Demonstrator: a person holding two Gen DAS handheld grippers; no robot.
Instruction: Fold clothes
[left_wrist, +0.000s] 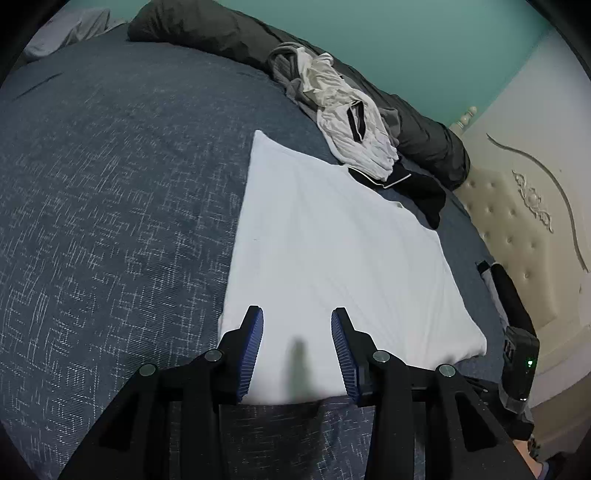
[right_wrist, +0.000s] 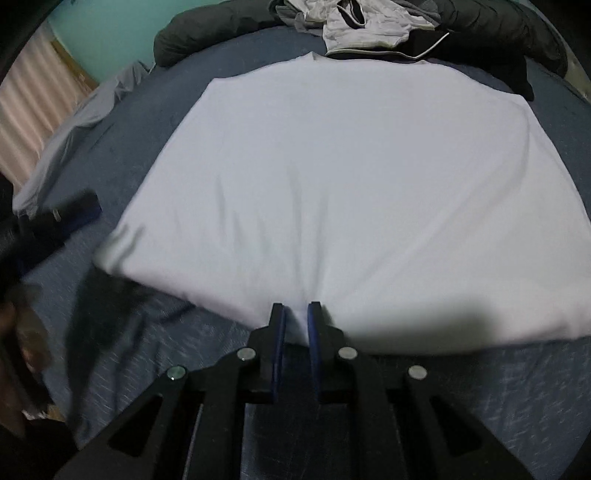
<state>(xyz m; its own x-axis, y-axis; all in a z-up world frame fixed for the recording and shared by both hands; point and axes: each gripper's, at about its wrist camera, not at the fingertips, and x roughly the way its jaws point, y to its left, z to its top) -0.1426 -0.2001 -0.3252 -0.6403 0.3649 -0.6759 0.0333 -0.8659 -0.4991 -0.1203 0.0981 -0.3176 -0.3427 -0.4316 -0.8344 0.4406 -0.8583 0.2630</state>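
white garment: the white garment (left_wrist: 332, 251) lies flat before me on the blue bed cover (left_wrist: 110, 184), spread into a smooth, roughly square panel with soft creases running from its near edge.
near edge: its near hem (right_wrist: 295, 321) bunches slightly, pinched between my right jaws.
clothes pile: the clothes pile (left_wrist: 343, 114) sits crumpled just beyond the garment's far edge, white and grey fabric with black pieces trimmed in white, touching that far edge.
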